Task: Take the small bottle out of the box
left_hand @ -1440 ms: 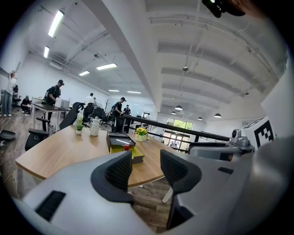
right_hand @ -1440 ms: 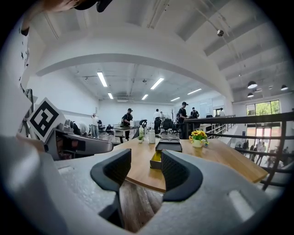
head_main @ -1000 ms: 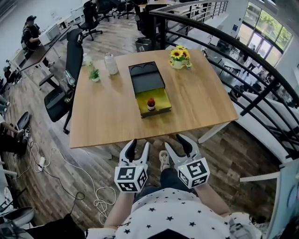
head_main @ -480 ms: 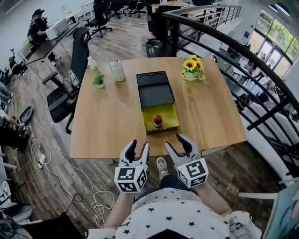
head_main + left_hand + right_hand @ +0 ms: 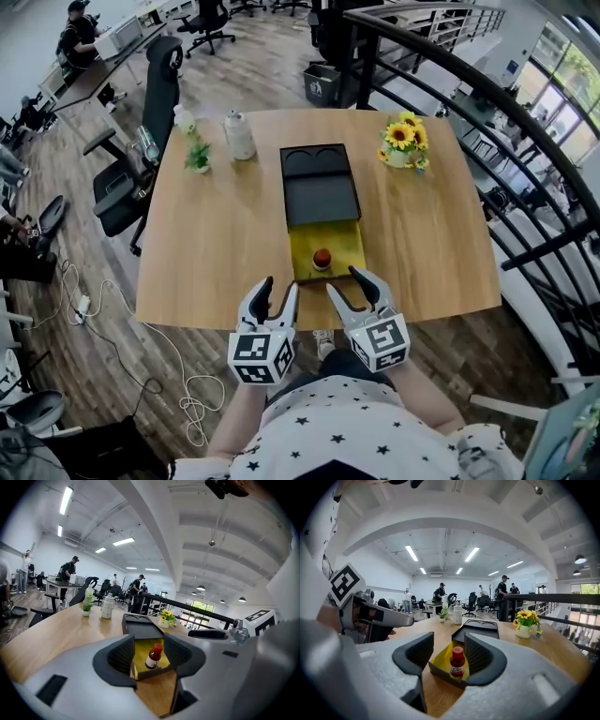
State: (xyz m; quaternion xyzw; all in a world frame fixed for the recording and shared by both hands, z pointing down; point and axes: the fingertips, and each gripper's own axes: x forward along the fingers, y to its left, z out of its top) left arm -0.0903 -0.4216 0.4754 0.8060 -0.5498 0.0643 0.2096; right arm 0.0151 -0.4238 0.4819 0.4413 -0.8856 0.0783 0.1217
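Since the yellow drawer [image 5: 342, 246] of the black box [image 5: 320, 192] stands slid out toward the near edge of the table [image 5: 216, 244], the small bottle [image 5: 322, 258] can be reached from above: it stands upright near the drawer's front wall, red cap up, with free space round it and nothing leaning on it. The left gripper [image 5: 279, 289] and the right gripper [image 5: 348, 285] hover side by side at that table edge, close to the drawer front but touching neither it nor the bottle. Both have their jaws spread wide with nothing between them. Each gripper view frames the bottle through the gap, farther off, which suggests they are aimed at it in readiness and not yet set to grasp. The right gripper sits more squarely before the drawer, so it looks the likelier one to go in, while the left could steady the box should it slide. The small plant [image 5: 198, 157], white jar [image 5: 239, 138] and sunflowers [image 5: 405, 139] stand well apart at the far side and should not interfere, and the wide jaws leave margin for closing on the narrow body below the cap
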